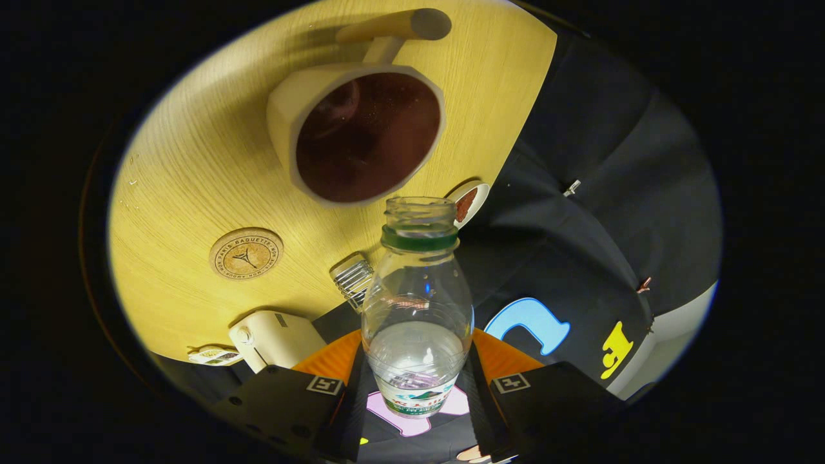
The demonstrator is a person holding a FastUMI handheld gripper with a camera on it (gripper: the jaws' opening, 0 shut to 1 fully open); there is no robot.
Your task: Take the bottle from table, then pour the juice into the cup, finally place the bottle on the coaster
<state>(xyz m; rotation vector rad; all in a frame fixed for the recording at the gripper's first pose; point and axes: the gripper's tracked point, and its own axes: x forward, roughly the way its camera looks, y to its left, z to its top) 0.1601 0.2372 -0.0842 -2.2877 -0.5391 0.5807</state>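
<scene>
Far left on the wooden table [193, 161]: round cork coaster [246, 253], bare. Nearer, a cream appliance [274, 338] at the table edge. Centre: gripper [416, 393] pinching the clear bottle [417, 309] between both fingers, uncapped, mouth tipped toward the cup [361, 132] just beyond, dark juice inside. Right of the cup, a small dish [469, 202].

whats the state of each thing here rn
bottle: uncapped, clamped between both fingers, clear liquid inside
gripper: shut on the bottle
cup: open top, dark inside, just beyond the bottle mouth
coaster: bare, flat on the table
</scene>
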